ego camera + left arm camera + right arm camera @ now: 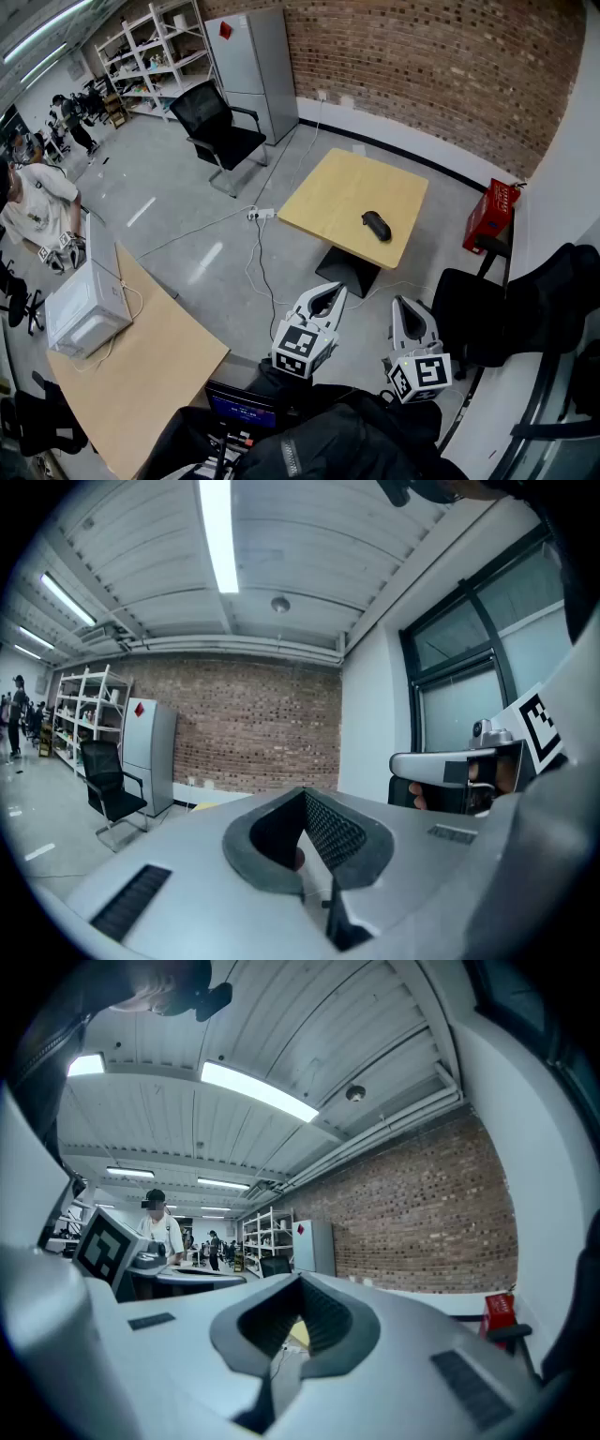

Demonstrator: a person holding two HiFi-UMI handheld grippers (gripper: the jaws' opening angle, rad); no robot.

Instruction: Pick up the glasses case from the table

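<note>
The black glasses case [377, 225] lies on the small square wooden table [337, 192], near its right edge. Both grippers hang over the grey floor short of the table, well apart from the case. My left gripper [335, 290] points toward the table with its jaws together and nothing between them. The right gripper [400, 303] is beside it, also shut and empty. In the left gripper view the left gripper's [305, 795] tips meet; the right gripper's body [459, 766] shows to the side. In the right gripper view the right gripper's [300, 1280] tips meet, with a bit of yellow tabletop [298, 1334] showing through the gap behind them.
A black office chair [222, 131] and a grey cabinet [251, 66] stand beyond the table. A red crate [491, 215] and a dark chair [511, 309] are at the right. A long wooden desk [155, 375] with a white printer [86, 309] runs along the left. Cables [258, 253] cross the floor.
</note>
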